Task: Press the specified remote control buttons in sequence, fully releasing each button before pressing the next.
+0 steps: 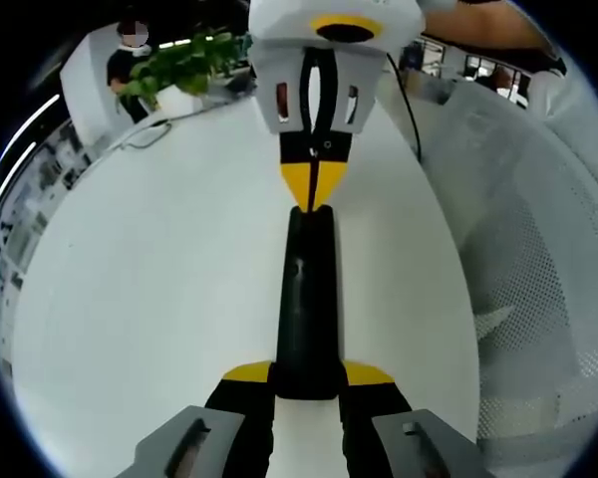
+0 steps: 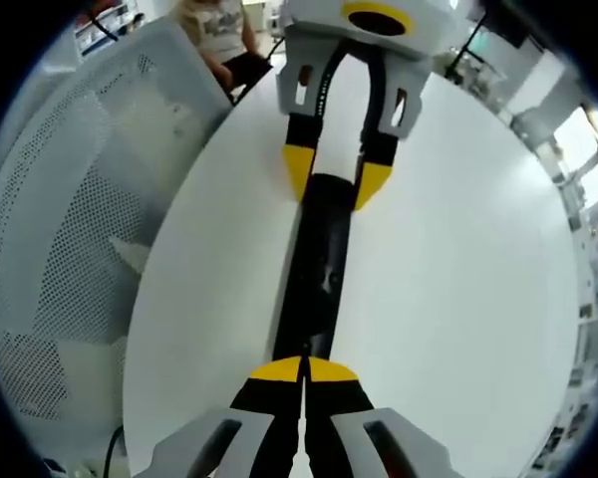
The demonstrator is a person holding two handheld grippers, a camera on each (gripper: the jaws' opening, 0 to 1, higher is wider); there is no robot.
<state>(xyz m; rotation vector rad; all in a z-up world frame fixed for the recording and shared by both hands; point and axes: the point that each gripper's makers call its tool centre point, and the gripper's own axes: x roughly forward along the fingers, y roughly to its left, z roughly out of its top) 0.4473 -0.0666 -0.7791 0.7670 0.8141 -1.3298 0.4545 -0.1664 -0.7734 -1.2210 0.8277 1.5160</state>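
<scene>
Remote control [image 1: 307,309] lies lengthwise on the white table [image 1: 149,299], running from 6 toward 12 o'clock in the left gripper view. Nearest, the left gripper [image 1: 307,376] is clamped on its near end, jaws either side. Farther, at 12 o'clock, the right gripper [image 1: 313,189] has its yellow tips together, at the remote's far end; whether they bear on a button I cannot tell. Progress through the sequence cannot be judged; pressing looks underway.
</scene>
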